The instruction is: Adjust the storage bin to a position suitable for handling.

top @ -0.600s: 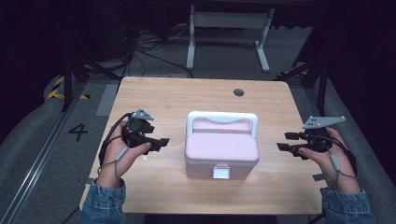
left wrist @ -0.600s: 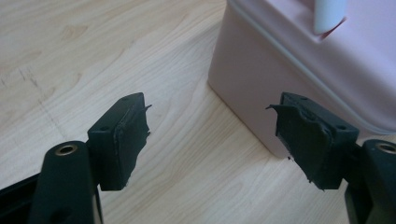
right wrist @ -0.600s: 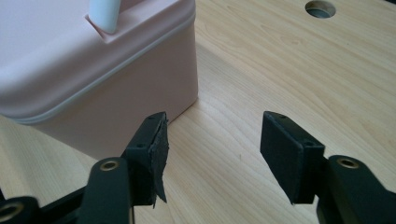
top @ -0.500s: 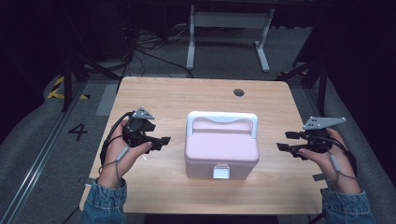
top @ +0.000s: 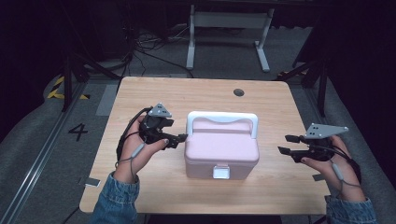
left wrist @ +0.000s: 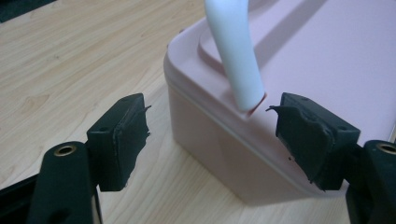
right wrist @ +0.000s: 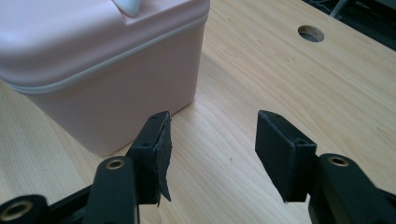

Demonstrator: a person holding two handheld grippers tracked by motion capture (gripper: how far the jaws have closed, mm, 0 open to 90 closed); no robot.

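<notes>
A: Left tool (top: 180, 138)?
B: Jaws apart, nothing between the pads. Tips are right at the left end of the box (top: 222, 149); can't tell if they touch it. In the left gripper view the left tool (left wrist: 210, 135) has its jaws either side of the box's near corner, where the white handle (left wrist: 236, 56) goes into the lid. Pads look worn and ragged.

A: Right tool (top: 289, 144)?
B: Also spread, holding nothing. It's off the box's right end, clearly apart from it, tips pointing at the box. In the right gripper view the right tool (right wrist: 212, 149) shows bare table (right wrist: 280, 79) between the jaws, with the box (right wrist: 93, 60) up to the left.

A: Hands?
B: Left hand (top: 140, 149) wraps the left tool, denim sleeve (top: 114, 200) at the table's near edge. Right hand (top: 334, 161) holds the right tool by the table's right edge. A grey plate (top: 160, 111) sits on top of the left tool, another on the right.

A: Box?
B: Pink, lid down, white latch (top: 221, 171) on the front facing the near edge. Handle (top: 222, 119) stands upright over the lid. It sits about mid-table, a bit nearer the near edge.

A: Anything else?
B: A round hole (top: 239, 92) in the table near the far edge, right of centre.
</notes>
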